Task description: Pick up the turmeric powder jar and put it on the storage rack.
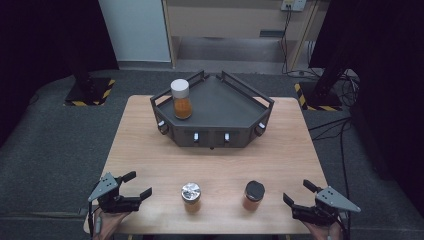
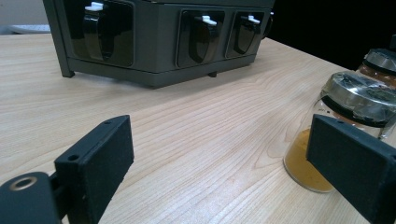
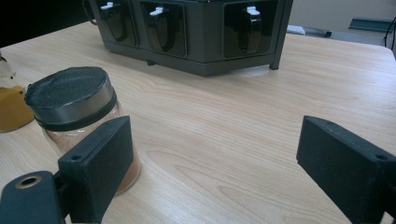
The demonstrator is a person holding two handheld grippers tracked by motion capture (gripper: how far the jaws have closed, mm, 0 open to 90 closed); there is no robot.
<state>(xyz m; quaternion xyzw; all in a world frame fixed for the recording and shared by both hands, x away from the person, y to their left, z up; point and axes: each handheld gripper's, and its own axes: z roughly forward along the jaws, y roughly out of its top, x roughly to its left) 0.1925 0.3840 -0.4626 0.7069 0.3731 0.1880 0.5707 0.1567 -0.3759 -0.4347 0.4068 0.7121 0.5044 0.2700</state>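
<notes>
Left hand-held gripper: my black left hand-held gripper [image 1: 136, 184], with its grey three-cornered plate on top, sat at the near left corner of the counter, jaws spread wide and holding nothing; bare wood lay between its pads in the left gripper view [image 2: 219, 163].
Right hand-held gripper: my black right hand-held gripper [image 1: 296, 192] sat at the near right corner, jaws likewise wide apart and empty [image 3: 212, 161].
Counter: the light wooden counter [image 1: 220, 160] carried everything.
Silver-lidded jar: the small glass jar with a shiny silver lid and yellow-orange powder [image 1: 191, 197] stood upright near the front edge, to the right of my left hand-held gripper and apart from it; in the left gripper view it showed just behind the right-hand jaw [image 2: 345, 116], not between the pads.
Black-lidded jar: the small glass jar with a black lid and reddish-brown powder [image 1: 254, 195] stood upright beside the first, apart from it and to the left of my right hand-held gripper; in the right gripper view it stood just behind the left-hand jaw [image 3: 72, 105], outside the gap.
Rack: the dark grey angular metal rack with a railed top and white-tabbed compartments along its front [image 1: 215, 135] stood at the far middle of the counter.
White-lidded jar: the taller glass jar with a white lid and orange contents [image 1: 181, 99] stood upright on the rack's top, toward its left side.
</notes>
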